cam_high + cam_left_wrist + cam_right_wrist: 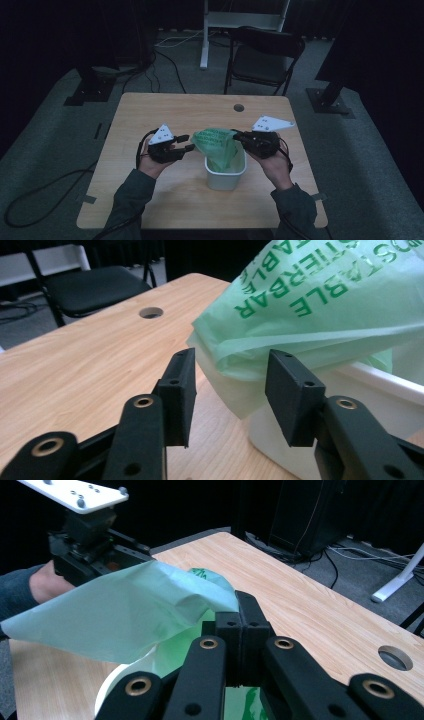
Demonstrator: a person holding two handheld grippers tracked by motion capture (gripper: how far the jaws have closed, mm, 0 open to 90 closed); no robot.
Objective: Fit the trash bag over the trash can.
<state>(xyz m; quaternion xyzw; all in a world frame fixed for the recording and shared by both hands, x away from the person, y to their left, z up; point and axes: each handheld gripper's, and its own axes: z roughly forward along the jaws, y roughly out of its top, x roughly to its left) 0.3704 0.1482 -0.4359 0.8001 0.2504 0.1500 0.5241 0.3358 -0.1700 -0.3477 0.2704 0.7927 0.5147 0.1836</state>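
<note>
A small white bin (226, 176) stands near the middle of the wooden table (150, 115), with a pale green bag (216, 142) printed in green letters bulging out of its top. My right gripper (237, 136) is at the bag's right side. In the right gripper view its jaws (241, 612) are shut on a fold of the green bag (125, 615) above the bin's rim (107, 690). My left gripper (187, 142) is at the bag's left side. Its jaws (232, 390) stand open with the hanging bag edge (300, 315) just ahead of them, and the pads (290, 395) are not pressing on it.
A round cable hole (239, 107) is in the table's far edge. Behind the table are a black folding chair (265, 55) and a white stand leg (204, 35). Cables (165, 55) lie on the grey carpet, and dark stand bases sit at both sides.
</note>
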